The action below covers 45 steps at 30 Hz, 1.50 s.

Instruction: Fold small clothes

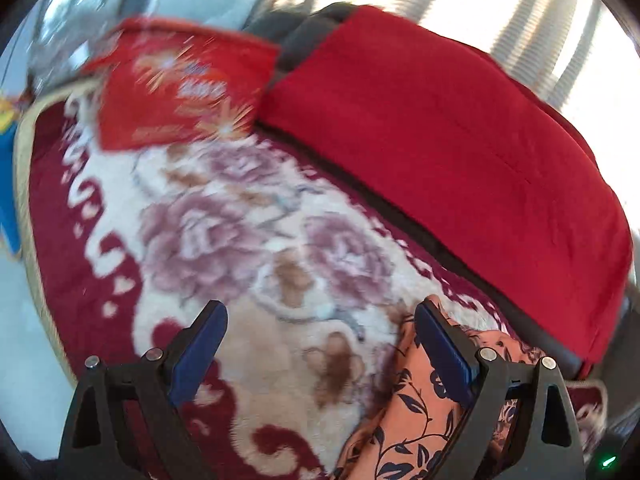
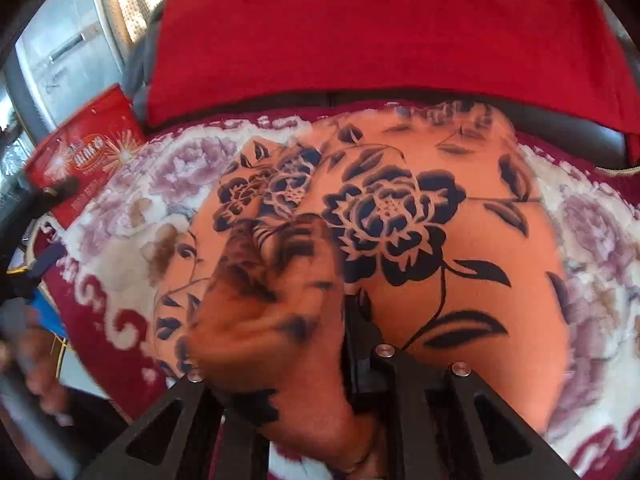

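Two tongs worked one orange floral garment [image 2: 420,240] lying on a flowered rug [image 1: 224,240]. At left, the left tongs [image 1: 320,344] stood released and empty, the garment's edge just beside the right-hand finger. At right, the right tongs [image 2: 340,320] appeared clenched on a bunched fold of the garment, so a fold seemed in progress; next, that fold likely needed carrying across and laying flat. Open rug lay leftward; a red cushion [image 1: 440,140] bounded the far side.
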Available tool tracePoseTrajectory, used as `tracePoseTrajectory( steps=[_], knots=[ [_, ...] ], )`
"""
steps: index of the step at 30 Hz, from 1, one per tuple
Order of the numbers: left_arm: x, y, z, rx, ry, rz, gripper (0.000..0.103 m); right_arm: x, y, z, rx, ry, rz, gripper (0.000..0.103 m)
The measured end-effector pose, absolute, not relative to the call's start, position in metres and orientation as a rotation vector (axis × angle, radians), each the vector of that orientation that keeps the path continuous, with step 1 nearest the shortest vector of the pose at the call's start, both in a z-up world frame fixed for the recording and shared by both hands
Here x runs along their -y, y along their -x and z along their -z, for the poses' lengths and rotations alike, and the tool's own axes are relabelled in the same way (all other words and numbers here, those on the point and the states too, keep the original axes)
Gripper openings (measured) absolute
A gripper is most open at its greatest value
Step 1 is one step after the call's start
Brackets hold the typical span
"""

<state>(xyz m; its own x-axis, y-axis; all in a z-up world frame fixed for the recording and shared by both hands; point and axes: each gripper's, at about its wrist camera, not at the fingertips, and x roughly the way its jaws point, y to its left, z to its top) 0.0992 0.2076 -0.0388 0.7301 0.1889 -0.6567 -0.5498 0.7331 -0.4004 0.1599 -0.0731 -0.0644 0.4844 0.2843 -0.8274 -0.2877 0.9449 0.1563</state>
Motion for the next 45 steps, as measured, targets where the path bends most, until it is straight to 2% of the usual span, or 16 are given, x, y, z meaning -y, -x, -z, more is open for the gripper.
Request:
tracePoseTrajectory(
  steps=[5, 7, 10, 14, 21, 23, 26, 27, 29, 30, 31, 40, 43, 44, 45],
  knots=[
    [-0.212, -0.094, 0.041, -0.610, 0.635, -0.420, 0.095, 0.072, -0.159, -0.025, -0.838, -0.031, -0.379, 0.014],
    [-0.213, -0.088, 0.037, -0.577, 0.639, -0.426, 0.095, 0.065, -0.159, -0.044, -0.796, -0.060, -0.401, 0.014],
    [-0.216, -0.088, 0.035, -0.563, 0.659, -0.425, 0.095, 0.032, -0.160, -0.022, -0.827, -0.018, -0.422, 0.014],
    [-0.224, -0.088, 0.040, -0.574, 0.686, -0.432, 0.095, -0.008, -0.171, 0.075, -1.049, 0.112, -0.404, 0.015],
    [-0.241, -0.077, 0.040, -0.552, 0.723, -0.472, 0.095, 0.004, -0.154, 0.014, -0.872, 0.084, -0.421, 0.015],
    [-0.240, -0.079, 0.042, -0.565, 0.722, -0.461, 0.095, -0.009, -0.158, 0.025, -0.907, 0.105, -0.429, 0.018],
    [-0.236, -0.081, 0.041, -0.574, 0.697, -0.441, 0.095, -0.022, -0.152, 0.078, -1.008, 0.201, -0.425, 0.025],
    [-0.236, -0.079, 0.041, -0.569, 0.688, -0.438, 0.095, -0.021, -0.145, 0.079, -0.966, 0.194, -0.431, 0.027],
    [-0.236, -0.076, 0.041, -0.563, 0.672, -0.437, 0.095, -0.013, -0.141, 0.071, -0.959, 0.119, -0.465, 0.039],
    [-0.237, -0.076, 0.042, -0.568, 0.674, -0.420, 0.095, -0.010, -0.142, 0.067, -0.971, 0.076, -0.497, 0.057],
    [-0.238, -0.077, 0.043, -0.572, 0.680, -0.402, 0.095, -0.005, -0.141, 0.064, -0.977, 0.045, -0.541, 0.069],
    [-0.175, -0.091, 0.041, -0.646, 0.603, 0.093, 0.095, 0.057, -0.092, 0.050, -0.944, -0.116, -0.546, 0.069],
    [-0.149, -0.099, 0.051, -0.727, 0.506, 0.143, 0.094, 0.079, -0.078, 0.045, -0.928, -0.143, -0.535, 0.069],
    [-0.141, -0.107, 0.062, -0.806, 0.441, 0.104, 0.091, 0.087, -0.075, 0.042, -0.922, -0.148, -0.528, 0.069],
    [-0.137, -0.116, 0.081, -0.908, 0.393, 0.042, 0.074, 0.094, -0.073, 0.040, -0.918, -0.154, -0.521, 0.069]
  ],
)
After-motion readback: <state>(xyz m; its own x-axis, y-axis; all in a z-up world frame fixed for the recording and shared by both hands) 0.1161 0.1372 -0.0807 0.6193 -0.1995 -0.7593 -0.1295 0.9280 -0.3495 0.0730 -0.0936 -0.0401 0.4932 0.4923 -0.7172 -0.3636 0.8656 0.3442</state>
